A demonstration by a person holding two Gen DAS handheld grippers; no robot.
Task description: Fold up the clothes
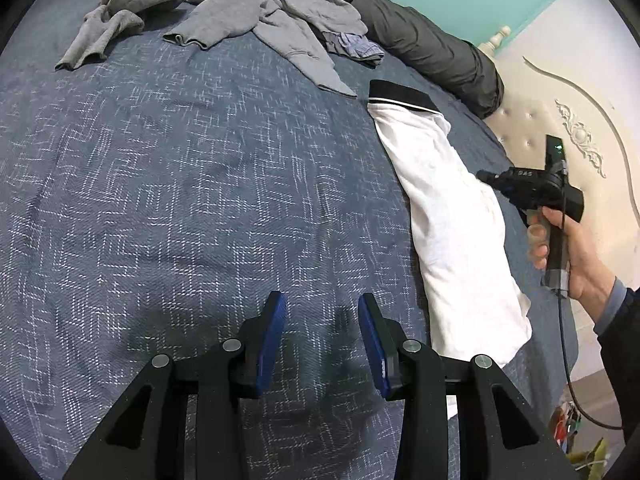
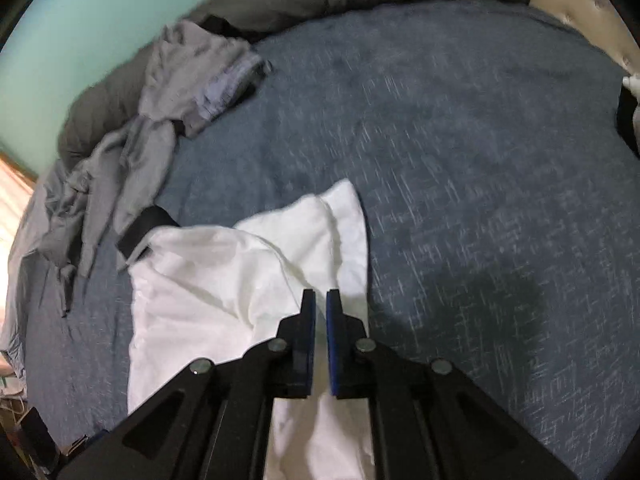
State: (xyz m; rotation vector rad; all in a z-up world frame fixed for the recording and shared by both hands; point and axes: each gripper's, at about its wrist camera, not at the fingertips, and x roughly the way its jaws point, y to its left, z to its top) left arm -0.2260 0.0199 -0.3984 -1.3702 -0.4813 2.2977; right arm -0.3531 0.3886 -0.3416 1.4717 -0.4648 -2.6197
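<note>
The main risk is a missed grip: the right gripper (image 2: 320, 300) is clenched almost shut over the white shirt (image 2: 224, 276), and whether any cloth sits between its pads cannot be told, so a lift may bring up nothing. If it has caught only the top layer, a pull would likely drag the loose folds apart. The right view is smeared, which suggests fast motion, and a quick sweep could skew the bundle or slide it toward the near right edge of the bed (image 1: 168, 184). The left gripper (image 1: 322, 304) hangs released over bare blanket, holding nothing, so nothing pins the shirt.

The shirt lies along the bed's right side as a long, narrow, rumpled bundle with its black collar (image 1: 400, 94) at the far end. A grey heap (image 1: 224, 12) waits far left, unfolded
</note>
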